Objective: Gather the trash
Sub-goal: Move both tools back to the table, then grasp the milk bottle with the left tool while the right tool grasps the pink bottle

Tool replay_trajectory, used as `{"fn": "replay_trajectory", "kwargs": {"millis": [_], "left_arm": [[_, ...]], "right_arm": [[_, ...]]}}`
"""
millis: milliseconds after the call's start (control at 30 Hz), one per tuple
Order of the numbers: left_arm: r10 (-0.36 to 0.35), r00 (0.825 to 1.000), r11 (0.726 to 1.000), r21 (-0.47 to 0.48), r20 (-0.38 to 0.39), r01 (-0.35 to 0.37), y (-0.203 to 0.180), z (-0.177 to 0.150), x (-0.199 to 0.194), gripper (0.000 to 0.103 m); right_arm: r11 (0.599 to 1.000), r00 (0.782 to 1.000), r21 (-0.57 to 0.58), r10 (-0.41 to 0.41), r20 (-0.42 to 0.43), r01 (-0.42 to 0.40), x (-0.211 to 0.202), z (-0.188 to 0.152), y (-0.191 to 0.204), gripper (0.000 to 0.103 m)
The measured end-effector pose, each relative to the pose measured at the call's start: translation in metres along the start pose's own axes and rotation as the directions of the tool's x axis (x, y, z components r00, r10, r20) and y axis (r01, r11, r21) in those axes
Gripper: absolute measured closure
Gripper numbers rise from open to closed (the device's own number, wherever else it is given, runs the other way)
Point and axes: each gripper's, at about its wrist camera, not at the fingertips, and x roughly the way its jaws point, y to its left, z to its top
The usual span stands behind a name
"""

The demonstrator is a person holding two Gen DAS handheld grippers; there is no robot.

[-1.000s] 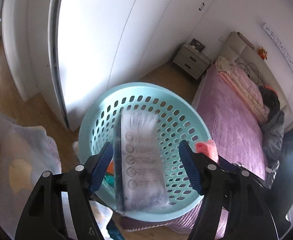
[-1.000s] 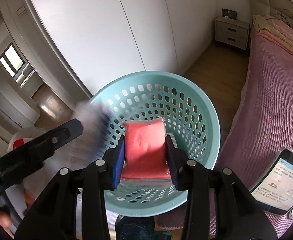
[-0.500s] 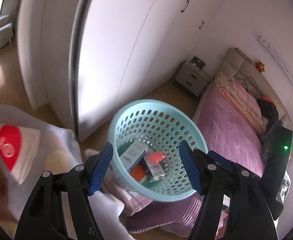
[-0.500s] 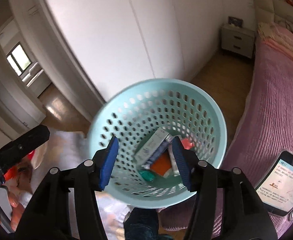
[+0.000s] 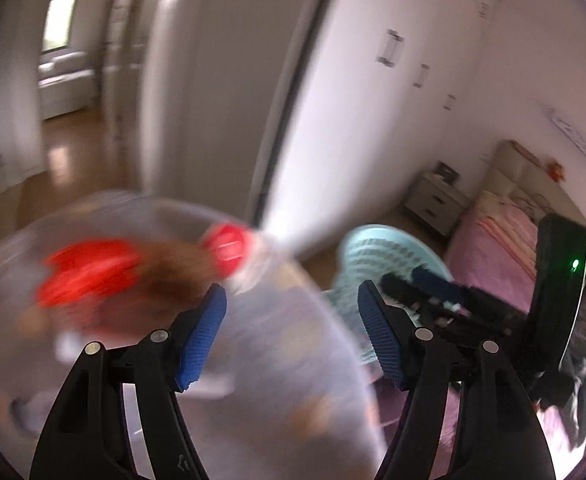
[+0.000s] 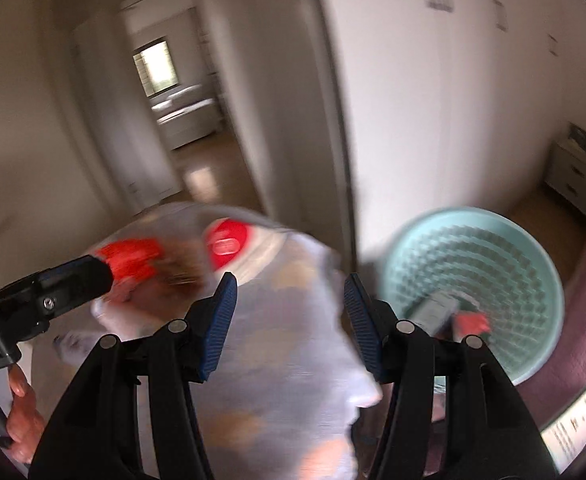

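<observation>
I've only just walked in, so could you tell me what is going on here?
A person is collecting trash with a handheld gripper in each hand. Both the left gripper and the right gripper are open and empty. Some trash already lies in the teal basket by the bed. Red-marked items lie on a pale cloth, too blurred to identify.

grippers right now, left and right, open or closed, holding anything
Left gripper: open, jaws wide apart, nothing between them.
Right gripper: open, nothing held; the round pale-teal perforated plastic basket lies off to its side.
</observation>
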Motion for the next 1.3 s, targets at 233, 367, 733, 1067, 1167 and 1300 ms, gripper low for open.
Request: {"fn": "replay_trajectory", "kwargs": {"millis": [233,367,733,1067,1167,1300], "left_arm": [[0.161,0.987,0.959,-0.232,-0.024,-0.162,0.102,-0.043,-0.057,0.036],[0.199,0.978,0.917,-0.341,-0.056,-0.206,0.139,-0.066,-0.069,0.033],[0.150,0.987,0.746,-0.650,-0.051,-0.146,0.185,-0.105,-0.053,0.026],[0.217,0.968,0.745,-0.619,-0.127,-0.248,0.201,-0.081,-0.023,0.025],[0.219,0.964,0.774,-0.574,-0.153,-0.267,0.199,-0.076,-0.011,0.027],[0.246,0.948,0.841,-0.442,-0.203,-0.313,0.190,-0.074,0.005,0.035]], "right_arm": [[0.980,0.987,-0.132,0.142,-0.070,-0.151,0.038,-0.006,0.084,0.051],[0.958,0.973,-0.191,0.192,-0.126,-0.213,0.061,-0.017,0.120,0.051],[0.916,0.956,-0.318,0.170,-0.240,-0.243,0.110,-0.031,0.153,0.051],[0.882,0.886,-0.282,0.258,-0.386,-0.379,0.112,-0.050,0.148,0.050],[0.881,0.862,-0.243,0.282,-0.421,-0.406,0.109,-0.060,0.147,0.050],[0.883,0.826,-0.162,0.328,-0.458,-0.441,0.110,-0.070,0.142,0.050]]}}
